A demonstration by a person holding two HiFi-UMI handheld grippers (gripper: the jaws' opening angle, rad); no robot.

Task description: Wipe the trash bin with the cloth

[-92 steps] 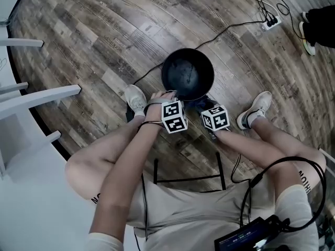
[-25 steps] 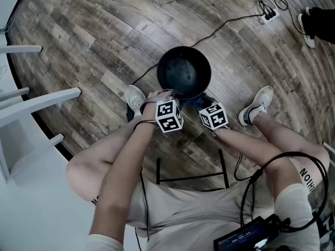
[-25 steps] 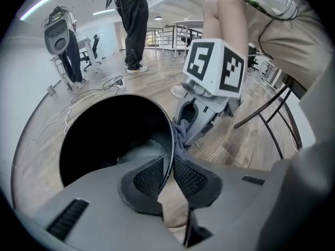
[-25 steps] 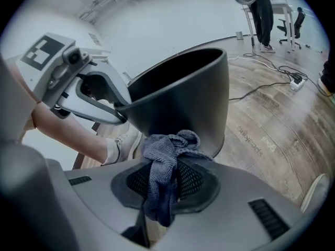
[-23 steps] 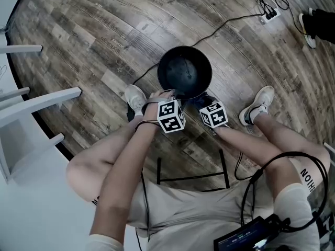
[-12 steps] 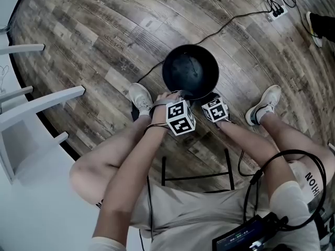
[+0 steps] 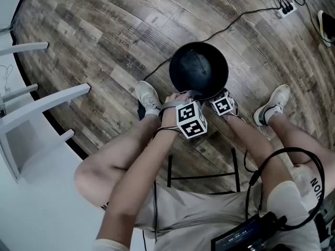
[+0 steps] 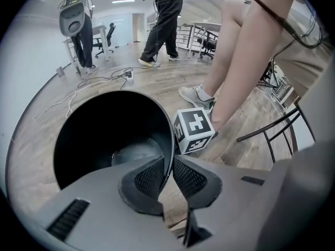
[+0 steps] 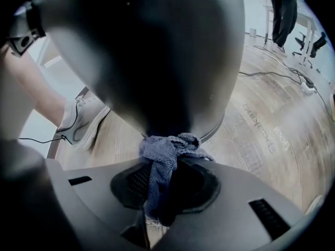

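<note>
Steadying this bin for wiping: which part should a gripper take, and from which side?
The thin rim of the trash bin, on the person's side, from above, one jaw inside and one outside. The open top and thin wall suit narrow jaws; the left gripper pinches it so.

We see the left gripper (image 8: 168,179) with its fingers (image 8: 151,178) pressed on the near rim of the black trash bin (image 8: 99,135), one inside the wall and one outside. The right gripper's marker cube (image 8: 193,130) sits just beside the bin's outer wall. A bare leg (image 8: 246,51) and a pale shoe (image 8: 196,95) stand behind it on the wood floor (image 8: 157,77).
</note>
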